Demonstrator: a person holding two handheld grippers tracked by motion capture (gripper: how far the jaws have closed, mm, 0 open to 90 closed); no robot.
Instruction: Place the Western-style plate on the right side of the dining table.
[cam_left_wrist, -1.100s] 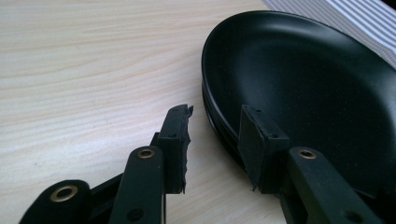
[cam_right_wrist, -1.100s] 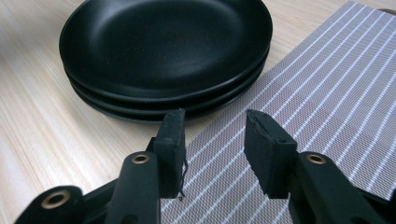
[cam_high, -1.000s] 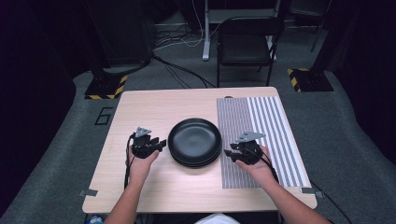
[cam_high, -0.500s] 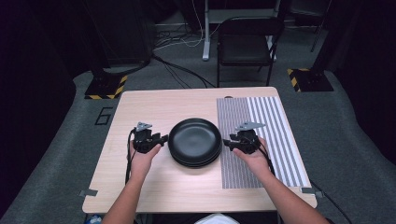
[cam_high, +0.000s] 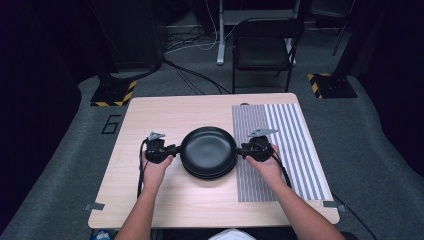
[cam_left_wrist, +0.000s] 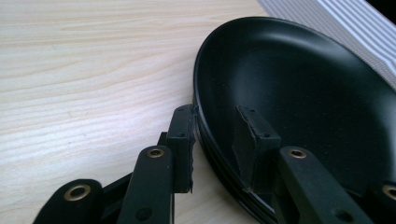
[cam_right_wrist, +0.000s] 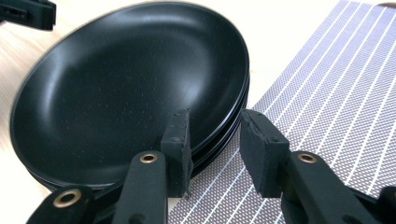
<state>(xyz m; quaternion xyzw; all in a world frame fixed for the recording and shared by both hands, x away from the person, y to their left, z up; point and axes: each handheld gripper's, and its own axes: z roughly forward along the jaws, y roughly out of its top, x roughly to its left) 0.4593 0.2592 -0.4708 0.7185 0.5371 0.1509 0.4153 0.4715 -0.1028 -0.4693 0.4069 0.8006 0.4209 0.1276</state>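
Note:
A stack of black plates (cam_high: 208, 152) sits mid-table, its right edge overlapping a striped mat (cam_high: 280, 145). My left gripper (cam_high: 176, 148) is at the stack's left rim and my right gripper (cam_high: 241, 148) is at its right rim. In the left gripper view the plates' rim (cam_left_wrist: 205, 135) lies between the jaws of the left gripper (cam_left_wrist: 215, 126), one pad outside and one over the bowl. In the right gripper view the right gripper (cam_right_wrist: 212, 126) straddles the stack's rim (cam_right_wrist: 205, 149) in the same way. Both pairs of jaws have just been closing. A gap still shows beside each rim.
The wooden table (cam_high: 175, 110) has bare wood left of the plates and in front of them. Behind the table stands a dark chair (cam_high: 262, 45), with cables on the floor. The left gripper's tip (cam_right_wrist: 28, 11) shows at the far rim in the right gripper view.
Both hands have moved inward to the plate stack, the right one further. The jaws now straddle the rims on both sides. The plates have not moved.

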